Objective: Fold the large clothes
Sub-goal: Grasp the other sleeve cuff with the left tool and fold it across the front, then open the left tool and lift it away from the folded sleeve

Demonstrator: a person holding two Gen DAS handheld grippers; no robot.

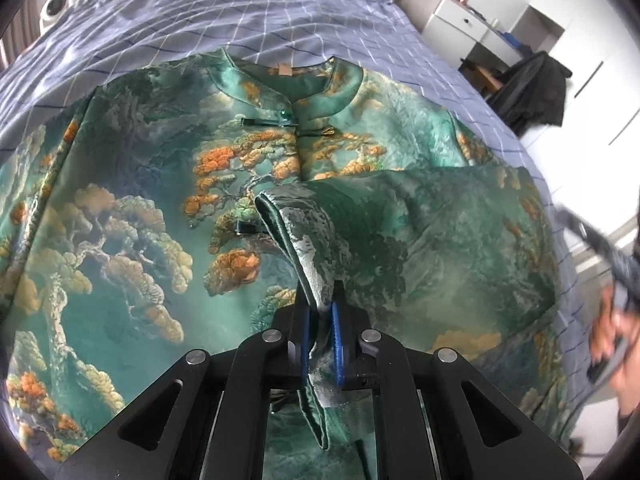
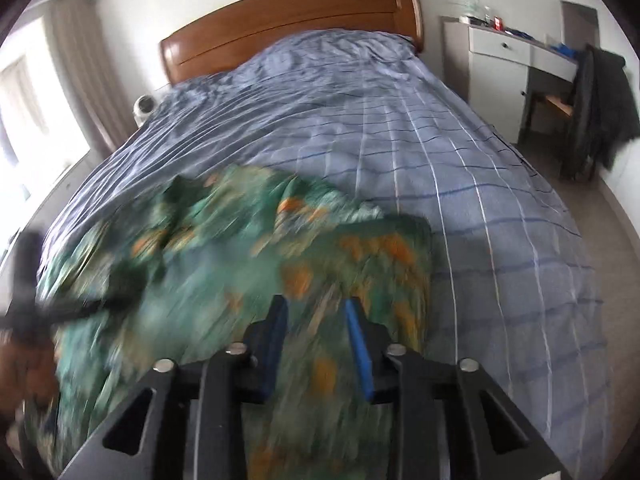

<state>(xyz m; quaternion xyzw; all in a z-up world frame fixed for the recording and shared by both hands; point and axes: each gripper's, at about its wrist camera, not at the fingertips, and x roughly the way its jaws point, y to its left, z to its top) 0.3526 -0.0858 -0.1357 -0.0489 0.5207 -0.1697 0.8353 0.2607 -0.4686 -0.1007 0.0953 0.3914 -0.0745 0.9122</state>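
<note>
Left gripper is clamped on the sleeve cuff, drawing the sleeve across the chest of the green brocade jacket spread flat on the blue checked bedspread. Right gripper hovers over the jacket, jaws apart and empty. We're mid sleeve-fold, I'd say; next, lay that cuff flat and release.

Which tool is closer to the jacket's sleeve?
Left. The left tool is shut on the sleeve, lifting its cuff above the jacket. The right tool hangs open above the jacket, holding nothing.
</note>
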